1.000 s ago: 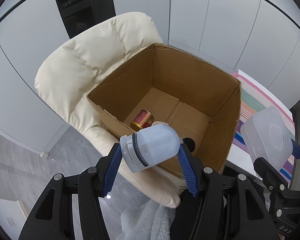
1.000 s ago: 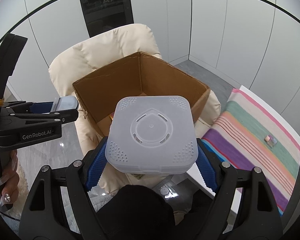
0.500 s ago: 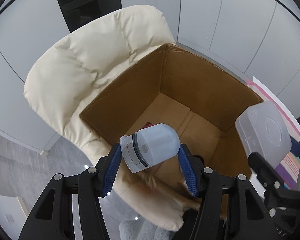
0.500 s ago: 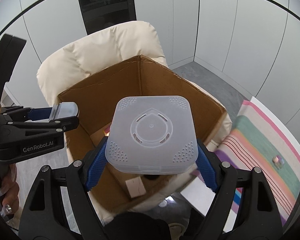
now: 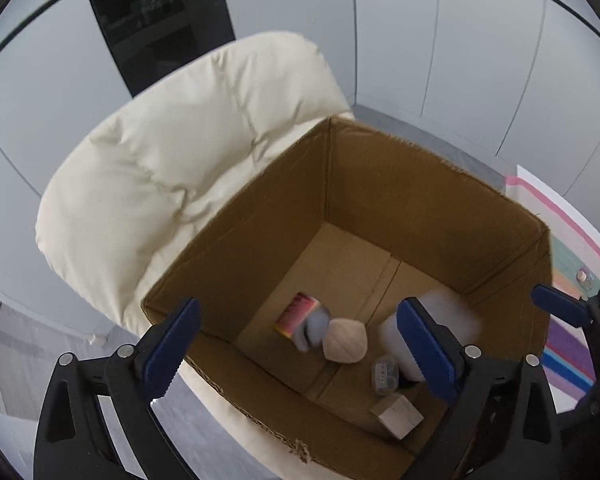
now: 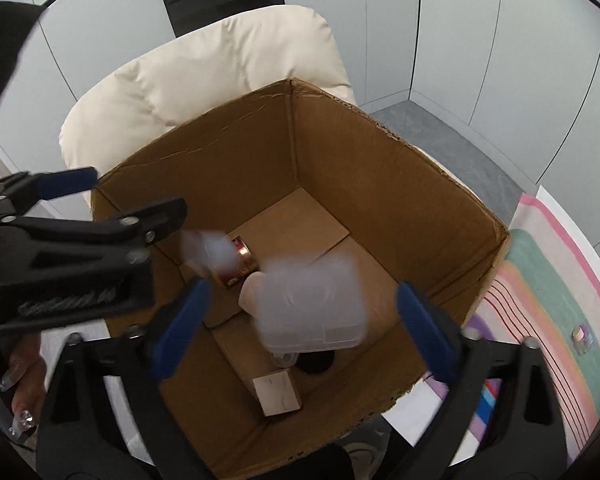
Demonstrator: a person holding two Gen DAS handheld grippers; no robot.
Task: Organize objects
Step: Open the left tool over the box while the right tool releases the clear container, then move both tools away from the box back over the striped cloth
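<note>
Cardboard box, brown and open-topped, sits on a cream padded chair. Inside lie a red-labelled can, a tan ribbed ball, a small pale carton and a round grey tin. Two translucent plastic pieces appear blurred within the box: a squarish container and a smaller rounded bottle. Left gripper and right gripper are both opening wide above the box, blue pads pressing on nothing.
</note>
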